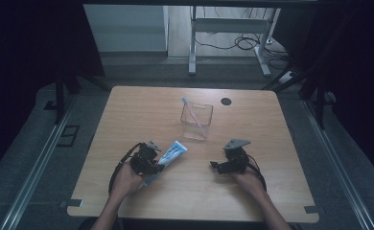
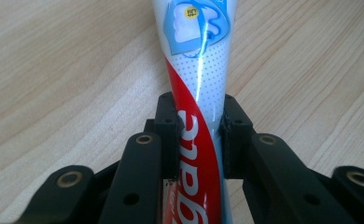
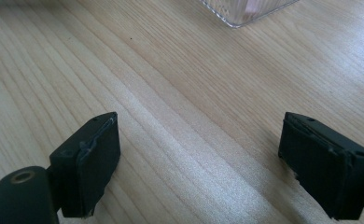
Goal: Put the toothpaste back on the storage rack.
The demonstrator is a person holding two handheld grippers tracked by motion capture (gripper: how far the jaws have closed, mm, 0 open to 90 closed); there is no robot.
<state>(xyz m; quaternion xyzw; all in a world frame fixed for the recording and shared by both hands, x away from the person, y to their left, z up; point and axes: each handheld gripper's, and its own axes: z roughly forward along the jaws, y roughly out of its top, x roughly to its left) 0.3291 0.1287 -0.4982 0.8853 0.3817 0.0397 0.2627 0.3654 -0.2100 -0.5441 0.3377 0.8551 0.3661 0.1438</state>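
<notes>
Left hand-held gripper (image 2: 199, 128) has its pads pressed against both sides of a toothpaste tube (image 2: 196, 79), gripping it across the red-and-white printed part, with the tube running away from the jaws over the wooden counter (image 2: 54, 70). From the high view the toothpaste tube (image 1: 171, 154) lies low at the near left of the counter (image 1: 262, 115), its far end pointing toward a clear plastic cup (image 1: 196, 120) that stands near the middle and holds a toothbrush (image 1: 191, 109) leaning inside it. Right hand-held gripper (image 1: 215, 166) rests near the counter's front right, well apart from the cup; in its own view the jaws stand wide with nothing between them, and a corner of the clear cup (image 3: 245, 11) shows beyond. Judging by this, the grasp on the tube looks done, while lifting it and carrying it over to stand in the cup beside the toothbrush is probably what remains.
</notes>
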